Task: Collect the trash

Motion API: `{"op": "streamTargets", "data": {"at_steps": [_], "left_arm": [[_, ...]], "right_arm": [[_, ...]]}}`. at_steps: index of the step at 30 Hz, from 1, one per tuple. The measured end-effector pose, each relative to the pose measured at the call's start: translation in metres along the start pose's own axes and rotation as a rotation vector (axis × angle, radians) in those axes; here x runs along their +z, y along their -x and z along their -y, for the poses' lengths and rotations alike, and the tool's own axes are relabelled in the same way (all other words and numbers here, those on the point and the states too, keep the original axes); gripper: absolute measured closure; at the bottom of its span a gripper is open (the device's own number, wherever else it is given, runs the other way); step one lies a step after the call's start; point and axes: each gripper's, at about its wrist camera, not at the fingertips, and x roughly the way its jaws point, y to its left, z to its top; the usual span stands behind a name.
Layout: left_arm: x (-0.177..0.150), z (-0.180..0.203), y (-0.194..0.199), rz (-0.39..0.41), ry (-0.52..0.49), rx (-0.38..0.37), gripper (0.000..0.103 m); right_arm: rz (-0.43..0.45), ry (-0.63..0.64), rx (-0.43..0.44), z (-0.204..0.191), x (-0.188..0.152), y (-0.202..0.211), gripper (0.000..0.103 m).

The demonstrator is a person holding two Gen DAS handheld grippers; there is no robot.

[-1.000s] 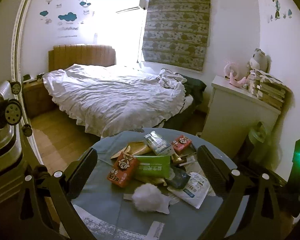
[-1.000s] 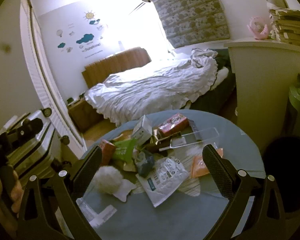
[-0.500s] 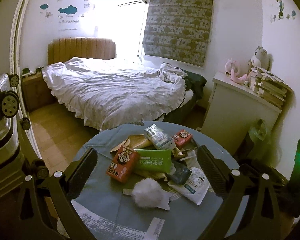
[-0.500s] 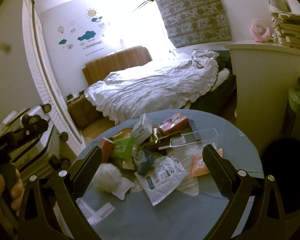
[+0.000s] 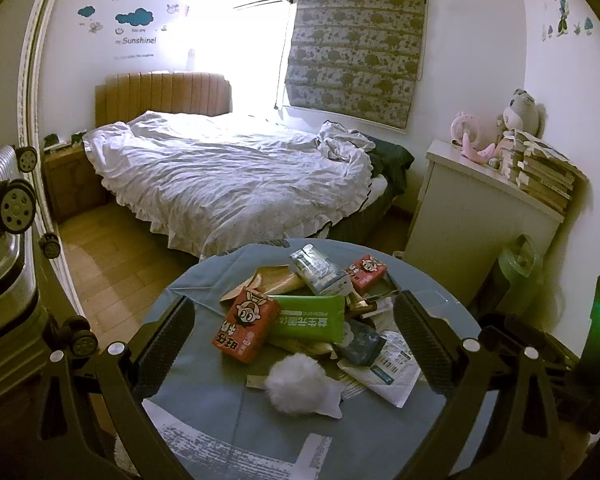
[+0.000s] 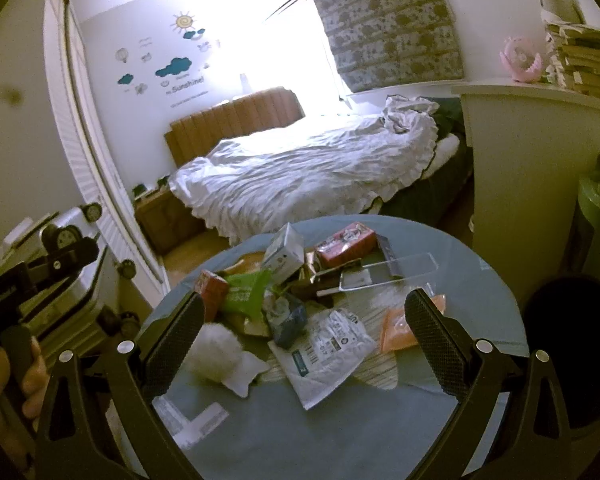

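Observation:
A round blue-grey table (image 5: 204,376) (image 6: 380,432) holds a pile of trash. In the left wrist view there is a red snack box (image 5: 246,325), a green packet (image 5: 310,317), a grey-blue carton (image 5: 318,270), a small red box (image 5: 366,272), a white fluffy ball (image 5: 296,384) and a white printed pouch (image 5: 388,372). The right wrist view shows the same pile, with the pouch (image 6: 324,352), an orange packet (image 6: 400,328) and a clear plastic tray (image 6: 392,270). My left gripper (image 5: 294,344) and right gripper (image 6: 304,340) are both open and empty, held above the near side of the pile.
A bed with white bedding (image 5: 228,176) lies beyond the table. A white cabinet (image 5: 480,208) with stacked books stands at the right, a green bin (image 5: 516,276) beside it. A suitcase (image 5: 0,248) is at the left. A dark round bin (image 6: 572,344) sits right of the table.
Both views have drifted slightly; the table and trash sit a little lower and closer in the left wrist view. Nothing on the table has moved and both grippers stay open.

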Motion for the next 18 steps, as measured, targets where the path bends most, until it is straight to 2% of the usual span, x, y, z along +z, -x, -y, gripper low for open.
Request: {"op": "streamTargets", "data": {"at_steps": [18], "left_arm": [[0.0,-0.011,-0.012,-0.032,0.017,-0.004,0.005]], "right_arm": [[-0.041,0.018,-0.008,-0.002,-0.003,-0.014,0.004]]}}
